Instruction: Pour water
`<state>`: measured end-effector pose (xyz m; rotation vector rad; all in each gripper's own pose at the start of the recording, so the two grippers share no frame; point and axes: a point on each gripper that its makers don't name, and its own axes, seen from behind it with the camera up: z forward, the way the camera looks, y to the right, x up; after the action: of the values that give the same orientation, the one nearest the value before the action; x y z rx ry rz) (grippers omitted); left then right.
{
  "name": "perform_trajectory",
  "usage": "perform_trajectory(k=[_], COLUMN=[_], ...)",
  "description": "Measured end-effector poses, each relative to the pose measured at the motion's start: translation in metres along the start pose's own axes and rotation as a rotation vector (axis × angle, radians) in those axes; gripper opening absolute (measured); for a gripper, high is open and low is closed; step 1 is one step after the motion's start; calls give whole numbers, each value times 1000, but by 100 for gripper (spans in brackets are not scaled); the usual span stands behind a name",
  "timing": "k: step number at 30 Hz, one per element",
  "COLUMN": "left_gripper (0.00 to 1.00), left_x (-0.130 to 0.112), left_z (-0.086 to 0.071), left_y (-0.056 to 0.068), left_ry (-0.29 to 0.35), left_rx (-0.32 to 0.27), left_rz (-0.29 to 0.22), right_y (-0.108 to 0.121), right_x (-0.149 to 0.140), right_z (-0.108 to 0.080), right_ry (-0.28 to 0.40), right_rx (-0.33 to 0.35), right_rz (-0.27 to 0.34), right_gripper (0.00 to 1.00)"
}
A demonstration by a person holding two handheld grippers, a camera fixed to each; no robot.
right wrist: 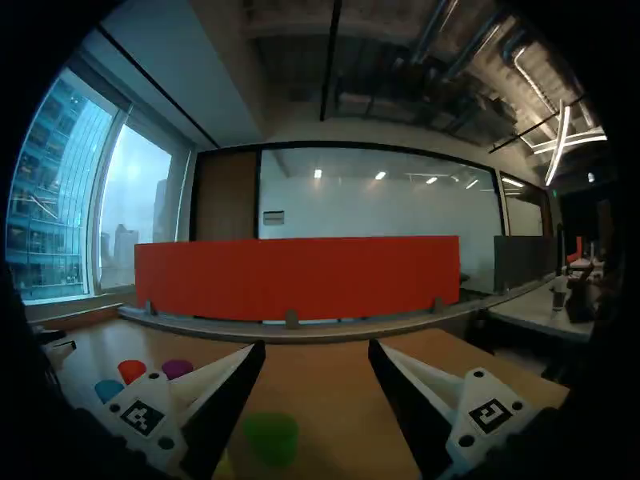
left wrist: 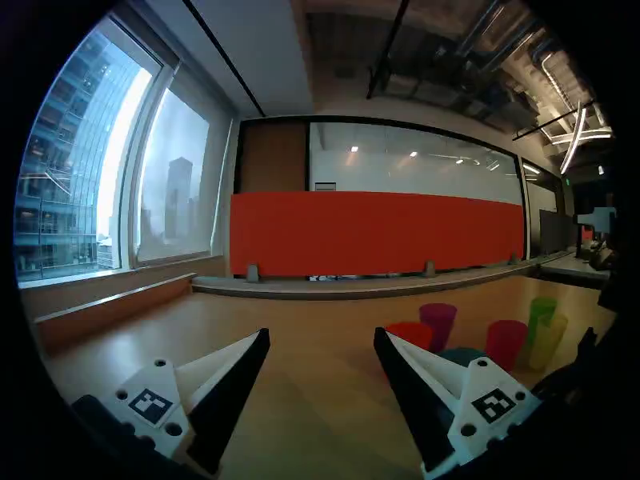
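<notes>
In the left gripper view several plastic cups stand on the wooden table to the right of my left gripper (left wrist: 322, 344): a red-orange cup (left wrist: 410, 332), a purple cup (left wrist: 438, 320), a teal cup (left wrist: 462, 356), a pink cup (left wrist: 506, 342), a green cup (left wrist: 542, 312) and a yellow-green cup (left wrist: 549, 340). The left gripper is open and holds nothing. In the right gripper view my right gripper (right wrist: 317, 356) is open above a green cup (right wrist: 271, 436). At its left stand a blue cup (right wrist: 109, 390), a red cup (right wrist: 132, 370) and a purple cup (right wrist: 177, 368).
An orange divider panel (left wrist: 376, 232) runs along the table's far edge (left wrist: 360, 284). Large windows (left wrist: 88, 184) line the left wall. Another desk with objects (right wrist: 572, 300) stands to the right. Bare wooden tabletop (left wrist: 320, 416) lies between the left fingers.
</notes>
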<state>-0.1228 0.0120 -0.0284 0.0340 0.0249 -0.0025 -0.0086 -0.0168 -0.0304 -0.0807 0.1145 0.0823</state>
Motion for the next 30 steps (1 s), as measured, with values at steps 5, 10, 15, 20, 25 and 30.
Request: perform_trajectory(k=[5, 10, 15, 20, 25, 30], left_gripper=[97, 97, 97, 97, 97, 97], left_x=[-3, -4, -4, -4, -4, -4], left_z=[1, 1, 2, 1, 1, 1], left_y=[-1, -1, 0, 0, 0, 0], left_ry=[-14, -15, -16, -17, -17, -17], left_rx=[3, 3, 2, 2, 2, 3], left_rz=[2, 3, 5, 5, 6, 7], right_y=[0, -2, -3, -2, -1, 3], right_x=[1, 1, 3, 3, 2, -1], right_z=[-1, -2, -4, -6, -8, -10], right_ry=[1, 1, 6, 7, 8, 11], right_rx=[1, 3, 8, 9, 12, 10], right_rz=[-1, 0, 6, 6, 7, 2], right_gripper=[99, 99, 100, 99, 100, 99])
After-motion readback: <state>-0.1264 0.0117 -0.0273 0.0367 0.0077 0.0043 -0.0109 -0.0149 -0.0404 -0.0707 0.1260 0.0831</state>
